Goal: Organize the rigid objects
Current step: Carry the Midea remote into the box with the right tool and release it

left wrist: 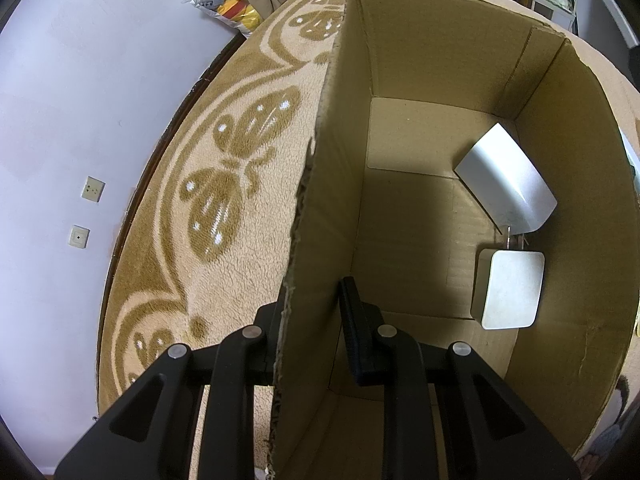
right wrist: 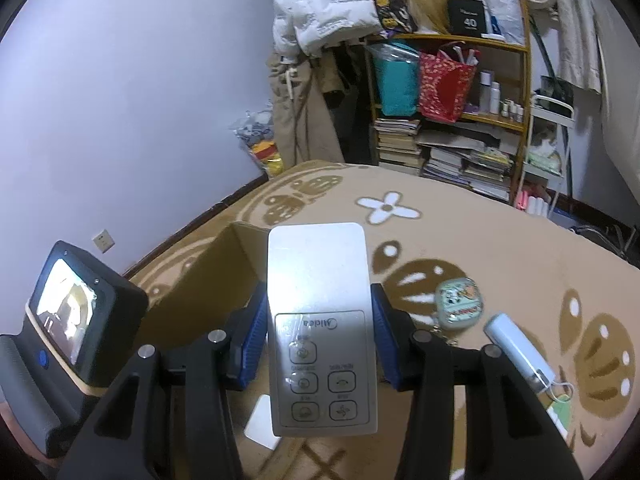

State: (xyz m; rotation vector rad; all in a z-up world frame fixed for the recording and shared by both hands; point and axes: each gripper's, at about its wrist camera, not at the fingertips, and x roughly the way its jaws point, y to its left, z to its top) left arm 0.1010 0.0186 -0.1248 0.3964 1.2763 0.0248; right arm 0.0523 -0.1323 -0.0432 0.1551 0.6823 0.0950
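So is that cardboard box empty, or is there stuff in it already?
Not empty. The cardboard box already holds two flat silvery items on its floor near one wall; the rest of the floor is bare.

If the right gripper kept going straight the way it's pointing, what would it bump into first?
Probably the cardboard box. The right gripper, shut on the white remote, points forward and down, and the remote's far end lines up with the box's open top. Depth is hard to judge, so it might reach the blanket instead.
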